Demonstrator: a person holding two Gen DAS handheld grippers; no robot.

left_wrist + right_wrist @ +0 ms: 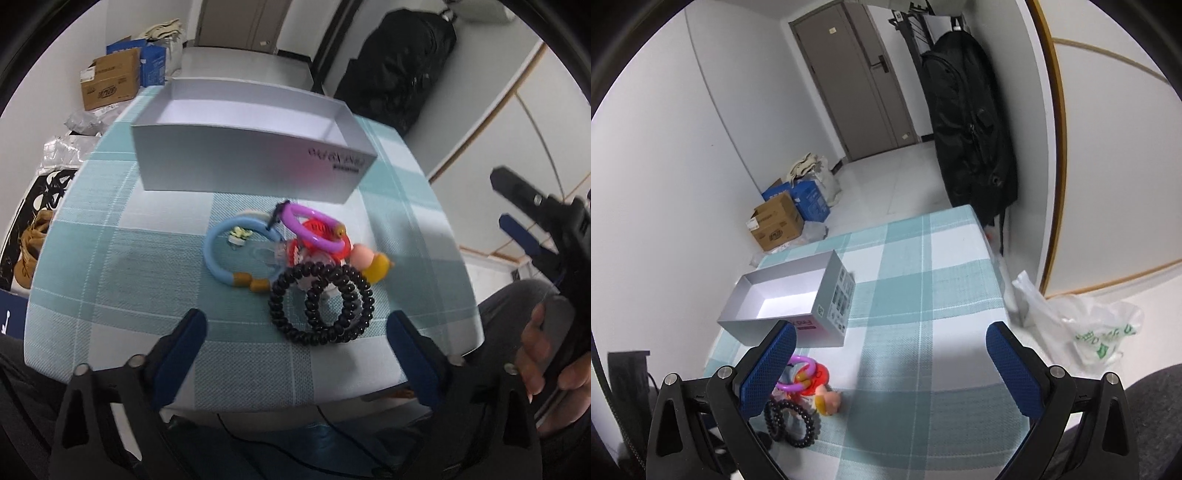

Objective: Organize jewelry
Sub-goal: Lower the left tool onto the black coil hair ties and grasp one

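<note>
**Both grippers open above the jewelry pile, box empty**

Left wrist view. The left gripper [295, 332] points steeply down at the table [110, 266], which carries a teal-and-white checked cloth. Its blue-padded jaws stand wide apart with nothing between the pads. A heap of jewelry lies on the cloth just ahead of the fingertips. The heap includes a black beaded bracelet [321, 302] coiled in two loops nearest the gripper, a light blue bangle [221, 254] to the left, a purple bangle [310, 229] lying over a red piece [317, 227], and a pink-and-yellow charm [373, 262] on the right edge. Behind the heap, close to it but apart, sits an open grey box [255, 155] with a bare white interior. At the right edge, the right gripper [517, 221] is held by a hand [546, 358] beside the table, off the cloth.

Right wrist view. The right gripper [890, 365] points down across the table [923, 295]; its jaws are spread wide over bare cloth, clamping nothing. The jewelry heap, with the beaded bracelet [798, 424] and purple bangle [801, 376] visible, lies by the left finger, partly hidden behind it. The grey box [783, 291] stands beyond the heap toward the far left side of the table. A black bag [971, 129] hangs against the wall past the table's far end.
</note>
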